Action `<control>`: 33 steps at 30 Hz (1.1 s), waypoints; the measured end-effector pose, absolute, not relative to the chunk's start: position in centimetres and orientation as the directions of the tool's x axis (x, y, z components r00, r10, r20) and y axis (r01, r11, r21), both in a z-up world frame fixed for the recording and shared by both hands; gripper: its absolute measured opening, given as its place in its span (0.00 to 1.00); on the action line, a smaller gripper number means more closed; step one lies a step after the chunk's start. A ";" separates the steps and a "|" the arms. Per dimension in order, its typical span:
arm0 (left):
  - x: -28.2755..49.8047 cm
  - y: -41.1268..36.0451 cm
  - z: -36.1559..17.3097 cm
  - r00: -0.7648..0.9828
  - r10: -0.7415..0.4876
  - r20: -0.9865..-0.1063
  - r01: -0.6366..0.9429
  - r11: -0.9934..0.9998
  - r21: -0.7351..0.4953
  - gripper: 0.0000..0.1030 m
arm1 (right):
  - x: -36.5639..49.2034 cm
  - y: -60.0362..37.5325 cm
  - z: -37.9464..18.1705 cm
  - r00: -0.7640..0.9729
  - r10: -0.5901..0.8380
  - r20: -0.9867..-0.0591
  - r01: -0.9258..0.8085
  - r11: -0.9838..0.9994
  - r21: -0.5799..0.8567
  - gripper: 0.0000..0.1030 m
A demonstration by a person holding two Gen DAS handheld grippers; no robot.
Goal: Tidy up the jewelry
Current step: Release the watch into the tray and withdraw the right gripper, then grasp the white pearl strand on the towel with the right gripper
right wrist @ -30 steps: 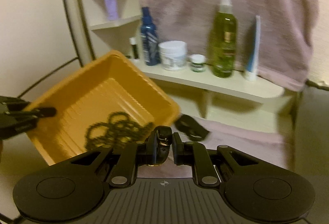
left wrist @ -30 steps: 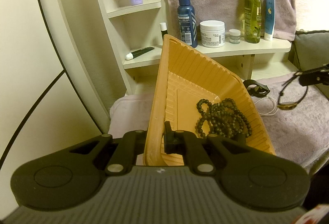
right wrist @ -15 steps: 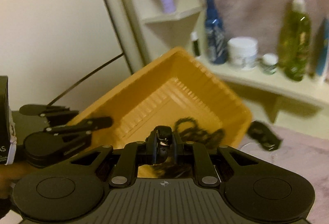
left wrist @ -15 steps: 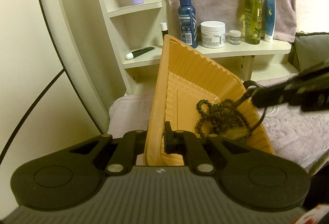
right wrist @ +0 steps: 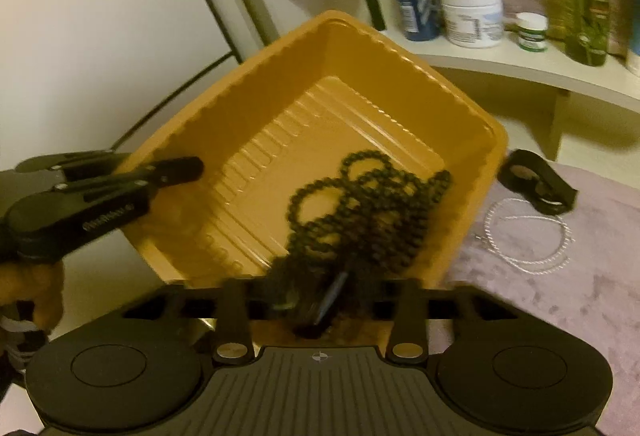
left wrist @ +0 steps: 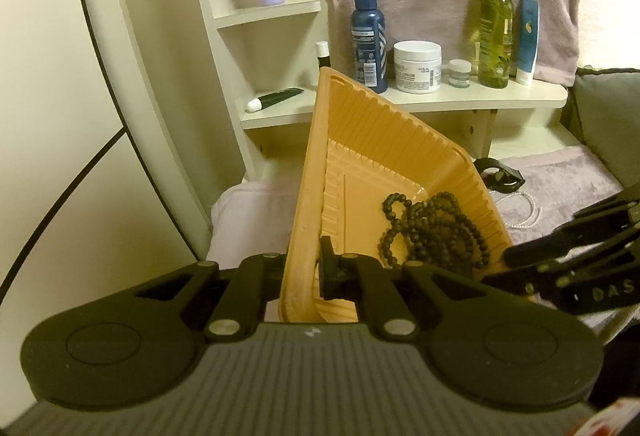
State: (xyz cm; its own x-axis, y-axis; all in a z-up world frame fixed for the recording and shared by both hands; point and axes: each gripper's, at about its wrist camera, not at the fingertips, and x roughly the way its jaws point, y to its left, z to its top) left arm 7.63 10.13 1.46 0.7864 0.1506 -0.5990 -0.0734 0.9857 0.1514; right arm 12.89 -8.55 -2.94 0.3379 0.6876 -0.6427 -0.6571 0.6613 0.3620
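1. So our left gripper (left wrist: 306, 272) is clamped tight on the near wall of the orange tray (left wrist: 372, 139), one finger inside, one outside. That hand is holding the tray up at a tilt with the low side toward the purple cloth (right wrist: 560, 276).

2. Our right gripper (right wrist: 320, 300) sits right over the low near edge of the tray, and its jaws are opening. There's a dark blurry piece (right wrist: 316, 296) between them, partly hidden by the gripper body. We can't tell what it is, and the pads don't look like they're pressing on it, so we'd guess it's mid-drop.

3. The black bead strand (right wrist: 360, 207) is already piled in the tray, bunched toward the low corner, straight ahead of and just beyond the right fingers.

4. Still out on the cloth: a white pearl loop (right wrist: 528, 232) and a black clip thing (right wrist: 536, 181). Both lie to the right of the tray, just past its right rim.

5. The bit that matters for what comes next: those leftovers are on the right gripper's side, forward and to the right of it. The left is busy with the tray, so the right is the nearer and only free one. The pearl loop lies flat, long axis roughly across our view, so we'd probably pinch one strand of it.
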 end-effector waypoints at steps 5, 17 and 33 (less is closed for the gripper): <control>7.7 10.3 1.3 0.784 0.149 -0.603 -0.077 0.987 0.144 0.06 | 12.8 -10.5 -2.9 0.373 0.680 -0.631 -0.625 0.687 0.371 0.55; 7.9 10.5 1.1 0.779 0.151 -0.609 -0.081 0.987 0.142 0.06 | 13.3 -15.6 -4.2 0.463 0.596 -0.656 -0.494 0.788 0.368 0.55; 7.7 10.7 1.0 0.777 0.151 -0.610 -0.082 0.987 0.139 0.06 | 14.5 -18.7 -4.9 0.543 0.514 -0.664 -0.419 0.851 0.316 0.55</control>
State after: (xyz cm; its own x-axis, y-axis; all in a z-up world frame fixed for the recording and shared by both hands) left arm 7.73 10.66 1.01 0.7775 0.1512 -0.6105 -0.0825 0.9868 0.1393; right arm 14.48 -18.72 -4.90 0.5428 0.5137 -0.6644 -0.4185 0.8513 0.3163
